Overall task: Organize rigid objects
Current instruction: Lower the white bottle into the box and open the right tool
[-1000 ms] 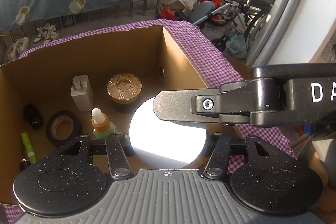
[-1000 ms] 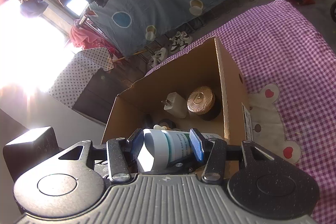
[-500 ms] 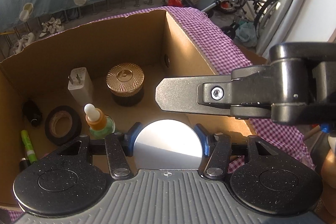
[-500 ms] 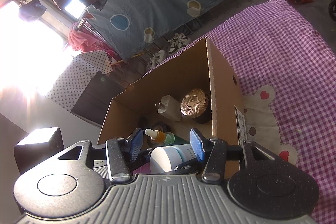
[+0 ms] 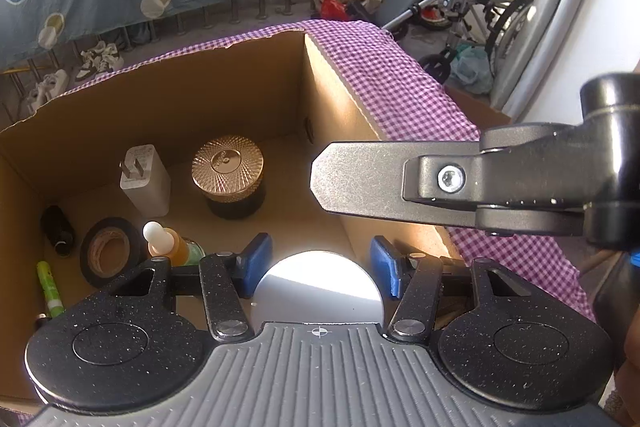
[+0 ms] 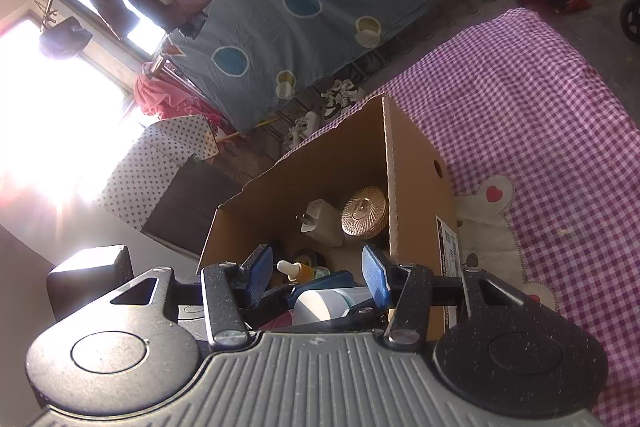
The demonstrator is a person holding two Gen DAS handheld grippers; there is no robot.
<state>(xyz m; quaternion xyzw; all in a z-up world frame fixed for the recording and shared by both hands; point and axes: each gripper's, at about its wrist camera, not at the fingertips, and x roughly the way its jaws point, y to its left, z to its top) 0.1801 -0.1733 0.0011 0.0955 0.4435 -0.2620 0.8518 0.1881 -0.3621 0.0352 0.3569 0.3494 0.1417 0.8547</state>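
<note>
The left gripper [image 5: 320, 263] points steeply down into the cardboard box [image 5: 224, 95]. Its two blue pads [image 5: 256, 263] stand at a middling width on either side of the white bottle [image 5: 320, 287]. The bottle's round end faces the camera, so its long axis runs along the line the gripper points. The pads sit right at the bottle's sides. Whether they press on it or stand just off it cannot be told from either view.

The bottle is at the box's near right corner, close inside the right wall. Left of it on the box floor are a dropper bottle [image 5: 168, 245] and a roll of tape [image 5: 110, 251]. A gold-lidded jar [image 5: 228, 169] stands further back towards the far wall. The floor straight ahead of the bottle, along the right wall, looks bare.

The right gripper [image 6: 316, 269] hovers over the same corner, coming in from beyond the right wall above the checked cloth [image 6: 540, 115]. Its pads are parted with nothing pressed between them. In its view the bottle lies lower than its pads, flanked by the left gripper's fingers.

The left gripper is therefore the one that governs the bottle. The coming move probably turns on setting it down along the right wall, clear of the dropper bottle, while the right gripper keeps out of the way.
</note>
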